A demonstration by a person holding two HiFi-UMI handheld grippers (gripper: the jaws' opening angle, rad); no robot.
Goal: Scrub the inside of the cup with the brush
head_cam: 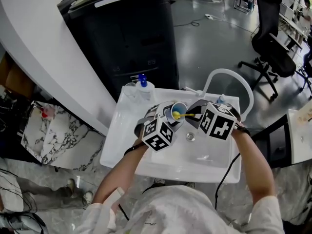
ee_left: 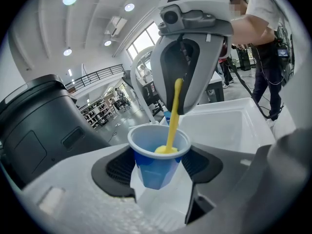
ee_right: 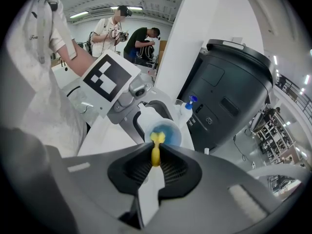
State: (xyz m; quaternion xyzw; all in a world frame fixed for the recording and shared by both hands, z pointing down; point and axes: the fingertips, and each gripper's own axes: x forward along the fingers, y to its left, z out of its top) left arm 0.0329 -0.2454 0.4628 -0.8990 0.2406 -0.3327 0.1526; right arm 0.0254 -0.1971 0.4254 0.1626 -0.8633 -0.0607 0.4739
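Your left gripper (head_cam: 168, 116) clamps the blue cup (ee_left: 157, 167) between its pads, with the cup's open mouth tipped toward your right gripper (head_cam: 196, 112). You hold both above the white sink (head_cam: 214, 165). Your right gripper's jaws are pinched tight on the handle of the yellow brush (ee_left: 173, 112). The handle runs straight from those jaws into the cup, and the brush head sits deep inside it.

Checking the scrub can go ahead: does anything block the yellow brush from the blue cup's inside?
Nothing visible does. The slim yellow brush, in the right gripper, already reaches into the open mouth of the blue tapered cup held by the left gripper.
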